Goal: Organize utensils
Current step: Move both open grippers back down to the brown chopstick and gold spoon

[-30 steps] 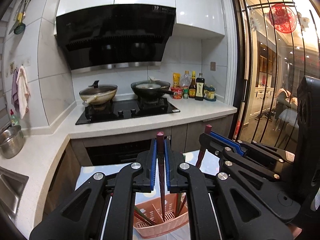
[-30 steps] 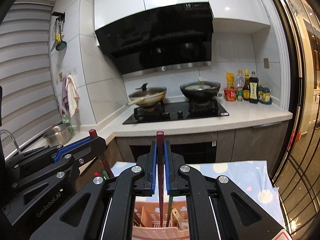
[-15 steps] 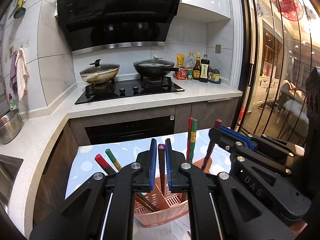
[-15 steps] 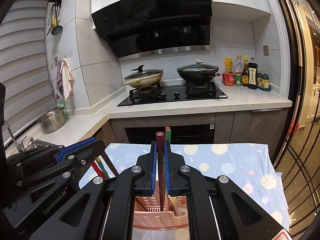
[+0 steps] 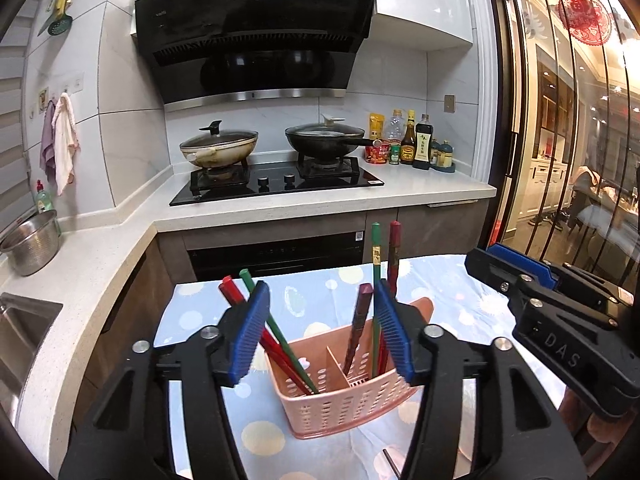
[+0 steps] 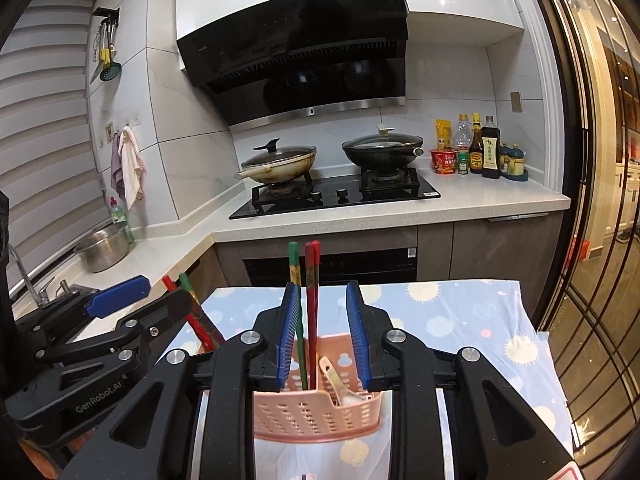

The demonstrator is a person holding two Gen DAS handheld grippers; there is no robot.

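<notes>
1. Now the left gripper [image 5: 322, 330] has its jaws opening, blue ribbed pads well apart, and a dark maroon chopstick [image 5: 357, 326] stands loose between them, its lower end inside the pink basket [image 5: 340, 408]
2. Likewise the right gripper [image 6: 323, 332] has its jaws opening; a red chopstick [image 6: 312, 300] and a green chopstick [image 6: 295, 276] rise between its pads, the green one against or just beside the left pad
3. Perforated pink plastic forms the basket, with a divider wall; it sits near on a pale blue cloth [image 5: 316, 300] printed with round dots
4. Two more slim sticks, red [image 5: 236, 294] and green [image 5: 256, 288], lean out of the basket's left compartment
5. A cream spoon [image 6: 334, 376] lies in the right compartment
</notes>
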